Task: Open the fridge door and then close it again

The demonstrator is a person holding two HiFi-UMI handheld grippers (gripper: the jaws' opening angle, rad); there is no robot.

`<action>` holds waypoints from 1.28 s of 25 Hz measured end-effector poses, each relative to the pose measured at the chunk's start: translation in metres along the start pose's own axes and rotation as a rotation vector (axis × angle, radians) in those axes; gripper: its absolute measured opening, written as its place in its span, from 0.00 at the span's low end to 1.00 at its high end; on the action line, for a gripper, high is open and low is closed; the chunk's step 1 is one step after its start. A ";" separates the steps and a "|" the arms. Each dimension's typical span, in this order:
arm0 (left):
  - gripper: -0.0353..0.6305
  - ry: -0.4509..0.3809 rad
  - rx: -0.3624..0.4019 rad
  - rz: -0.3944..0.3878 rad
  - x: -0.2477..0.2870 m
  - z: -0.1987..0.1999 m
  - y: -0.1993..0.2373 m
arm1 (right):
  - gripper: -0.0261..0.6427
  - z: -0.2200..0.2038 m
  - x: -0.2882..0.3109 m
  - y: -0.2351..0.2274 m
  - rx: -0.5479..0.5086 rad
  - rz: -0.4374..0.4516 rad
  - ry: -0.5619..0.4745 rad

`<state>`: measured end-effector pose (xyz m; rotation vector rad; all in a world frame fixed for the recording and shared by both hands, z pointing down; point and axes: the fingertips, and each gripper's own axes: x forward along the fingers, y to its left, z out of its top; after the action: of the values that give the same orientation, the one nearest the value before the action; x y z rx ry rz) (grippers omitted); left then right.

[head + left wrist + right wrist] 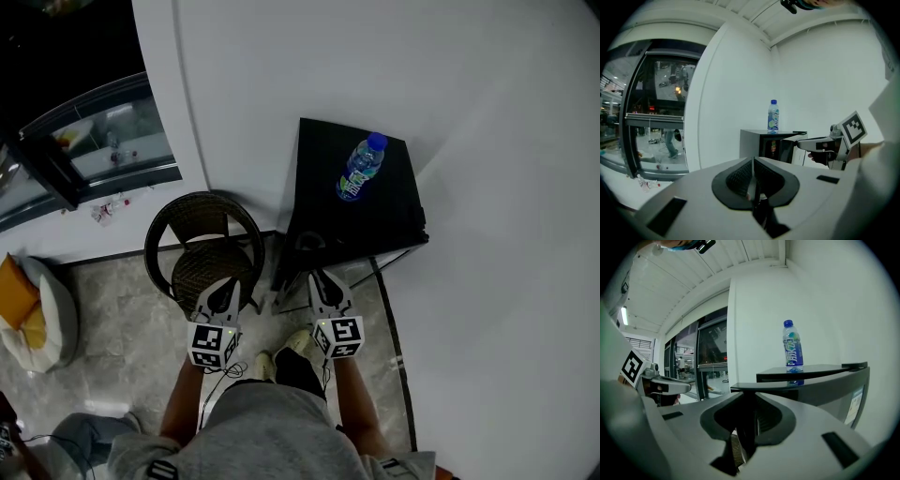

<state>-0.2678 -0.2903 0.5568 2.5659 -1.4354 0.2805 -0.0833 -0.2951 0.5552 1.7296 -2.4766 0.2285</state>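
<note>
White walls meet in a corner over a grey marble-pattern floor. The black fridge stands in that corner.

Writing and labels:
- The bottle on top of the fridge carries a blue and green label. Its print is too small to read.
- A pale sticker sits on a grey face of the fridge. It is not legible.
- Each gripper's cube shows black-and-white square markers.

Containers:
- The bottle is clear with a blue cap and stands upright.
- The fridge door is ajar. Through the gap the left gripper view shows one red-labelled drink inside.

Grippers:
- The right gripper is at the front of the fridge. Its jaws are partly spread with the door's edge between them. A thin sliver of light shows beside one pad, so no clamp is seen.
- The left gripper is left of the fridge, over a wicker chair. Its jaws are pressed together with nothing in them.
</note>
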 end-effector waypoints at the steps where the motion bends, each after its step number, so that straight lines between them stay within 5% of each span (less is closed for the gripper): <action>1: 0.08 0.001 -0.001 0.004 0.001 0.000 0.002 | 0.17 0.001 0.003 -0.001 0.003 -0.001 -0.001; 32: 0.08 0.009 -0.016 0.083 0.042 0.008 0.020 | 0.12 0.010 0.069 -0.023 0.013 0.062 0.000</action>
<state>-0.2631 -0.3374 0.5612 2.4929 -1.5369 0.2909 -0.0857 -0.3681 0.5586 1.6598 -2.5366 0.2509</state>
